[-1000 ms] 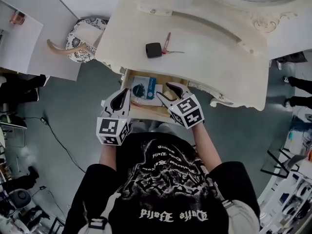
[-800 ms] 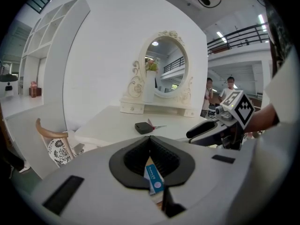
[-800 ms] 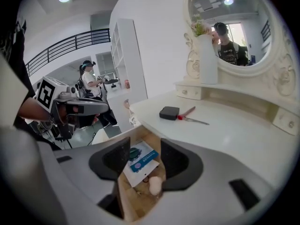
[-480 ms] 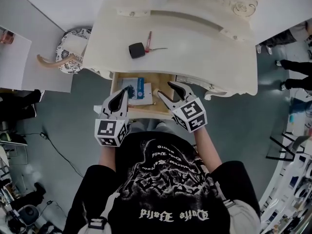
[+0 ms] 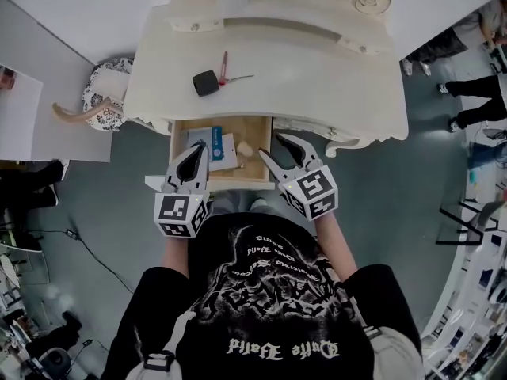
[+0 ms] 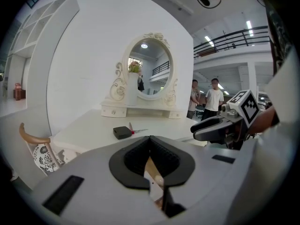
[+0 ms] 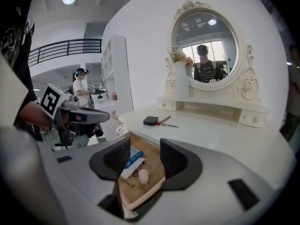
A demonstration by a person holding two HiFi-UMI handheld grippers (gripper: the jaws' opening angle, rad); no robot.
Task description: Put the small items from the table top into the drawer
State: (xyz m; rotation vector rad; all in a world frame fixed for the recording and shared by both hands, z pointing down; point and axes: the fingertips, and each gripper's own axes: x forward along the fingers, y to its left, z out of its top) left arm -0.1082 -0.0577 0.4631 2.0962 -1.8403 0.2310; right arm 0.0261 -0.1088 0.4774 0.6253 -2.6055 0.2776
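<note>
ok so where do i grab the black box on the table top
Probably from above, fingers across its near and far edges: the black box lies flat and low on the table top, and the red-handled tool sits close by its right side, so a left-right pinch may catch that.

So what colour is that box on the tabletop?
The box is black, clearest in the head view.

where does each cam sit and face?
Head view: on the head, steeply down at table and open drawer; shows torso, left gripper, right gripper.
Left gripper view: on left gripper, along shut jaws toward mirror; right gripper at right.
Right gripper view: along open jaws over drawer; left gripper at left.
Both gripper views share black box, mirror.
</note>
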